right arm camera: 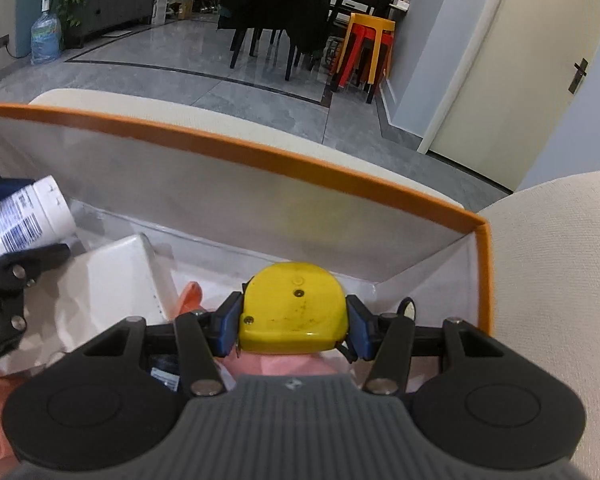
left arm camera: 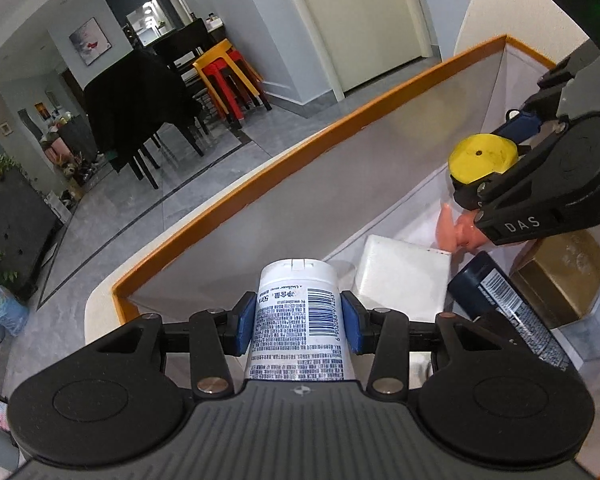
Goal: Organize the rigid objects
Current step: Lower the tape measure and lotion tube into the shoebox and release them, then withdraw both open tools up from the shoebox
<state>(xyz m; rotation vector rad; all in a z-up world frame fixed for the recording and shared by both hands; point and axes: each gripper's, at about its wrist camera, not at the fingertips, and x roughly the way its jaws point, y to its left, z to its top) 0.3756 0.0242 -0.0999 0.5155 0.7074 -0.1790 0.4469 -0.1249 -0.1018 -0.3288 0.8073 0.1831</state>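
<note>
Both clamped: left claw (left arm camera: pixel 299 318) on white tube (left arm camera: pixel 298 320), right claw (right arm camera: pixel 293 322) on yellow tape measure (right arm camera: pixel 294 308).

My left wrist camera looks forward and down along my fingers, close over the orange-rimmed box (left arm camera: pixel 284 148). My right wrist camera does likewise from the box's right end. Both share its far wall and the dining chairs (right arm camera: pixel 276 4) beyond.

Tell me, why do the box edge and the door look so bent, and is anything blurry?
Left wrist view: fisheye lens bows the orange box rim; white tube sharp. Right wrist view: door curves too; white box looks smeared, yellow tape measure crisp.
</note>
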